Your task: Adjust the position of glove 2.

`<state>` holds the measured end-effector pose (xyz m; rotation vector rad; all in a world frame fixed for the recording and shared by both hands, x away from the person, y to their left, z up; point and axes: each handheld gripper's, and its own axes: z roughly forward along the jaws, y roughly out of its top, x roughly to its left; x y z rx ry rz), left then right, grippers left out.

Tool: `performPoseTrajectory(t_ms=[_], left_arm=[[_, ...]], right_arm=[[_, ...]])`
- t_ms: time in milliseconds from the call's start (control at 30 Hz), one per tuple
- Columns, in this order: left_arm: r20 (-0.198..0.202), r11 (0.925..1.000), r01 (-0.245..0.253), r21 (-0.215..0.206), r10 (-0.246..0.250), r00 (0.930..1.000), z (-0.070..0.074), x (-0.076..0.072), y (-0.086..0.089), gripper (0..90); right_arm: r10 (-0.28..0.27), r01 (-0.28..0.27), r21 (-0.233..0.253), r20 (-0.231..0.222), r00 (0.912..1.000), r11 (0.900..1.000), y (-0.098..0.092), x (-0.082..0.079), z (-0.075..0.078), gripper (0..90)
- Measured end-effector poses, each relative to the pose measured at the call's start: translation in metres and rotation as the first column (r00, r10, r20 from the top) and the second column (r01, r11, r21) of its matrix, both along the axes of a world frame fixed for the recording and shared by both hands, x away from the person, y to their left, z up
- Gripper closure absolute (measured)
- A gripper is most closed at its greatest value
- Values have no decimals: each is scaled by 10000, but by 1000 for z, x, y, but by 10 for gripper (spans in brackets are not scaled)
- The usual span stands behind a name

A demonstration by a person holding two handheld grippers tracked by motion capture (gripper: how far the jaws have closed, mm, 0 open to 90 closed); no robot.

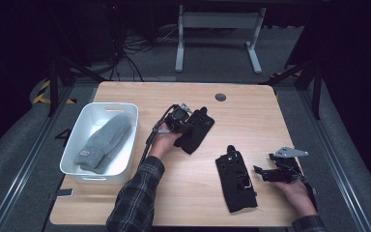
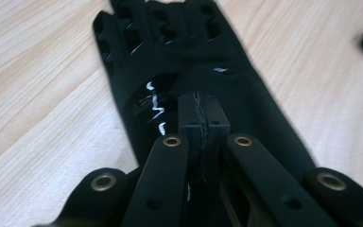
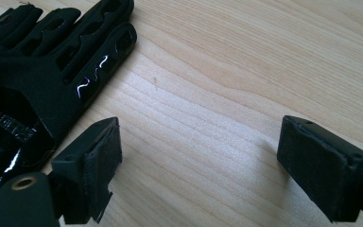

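Two black gloves lie on the wooden table (image 1: pixel 251 121). My left gripper (image 1: pixel 188 125) is shut on the first black glove (image 1: pixel 198 131) near the table's middle; in the left gripper view the jaws (image 2: pixel 203 120) meet on the fabric of that glove's back (image 2: pixel 170 52), its fingers pointing away. The second black glove (image 1: pixel 235 182) lies flat near the front right. Just right of it, low over the wood, my right gripper (image 1: pixel 265 164) is open. In the right gripper view the gripper (image 3: pixel 208 172) has bare wood between its pads, with the glove (image 3: pixel 52 61) off to the left.
A white bin (image 1: pixel 133 137) at the left holds a pair of grey knitted mittens (image 1: pixel 104 142). A dark round grommet (image 1: pixel 220 97) sits near the table's far edge. A plaid sleeve (image 1: pixel 137 198) crosses the front of the table.
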<state>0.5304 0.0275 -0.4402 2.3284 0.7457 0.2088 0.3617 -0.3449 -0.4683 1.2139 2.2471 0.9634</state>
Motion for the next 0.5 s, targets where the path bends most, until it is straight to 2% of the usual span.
performPoseTrajectory(t_ms=[67,133,200,233,433,500], left_arm=[[60,9999,-48,106,48,10000,-4,1,-1,900],[-185,9996,-39,277,45,9998,-11,4,-1,900],[-380,9997,-175,-144,169,9991,-13,6,2,900],[-409,9997,-177,-186,169,9990,-14,6,3,900],[-397,9999,-92,-63,89,9992,-13,0,5,900],[-446,9999,-68,-136,62,9990,-13,-4,7,900]], right_arm=[[4,-4,3,0,10000,10000,0,0,0,151],[5,-5,3,-3,10000,10000,0,0,0,150],[6,-6,1,-1,10000,10000,0,0,0,151],[1,-1,3,-4,10000,10000,0,0,0,150],[3,-3,5,-3,10000,10000,0,0,0,150],[4,-4,2,-1,10000,10000,0,0,0,151]])
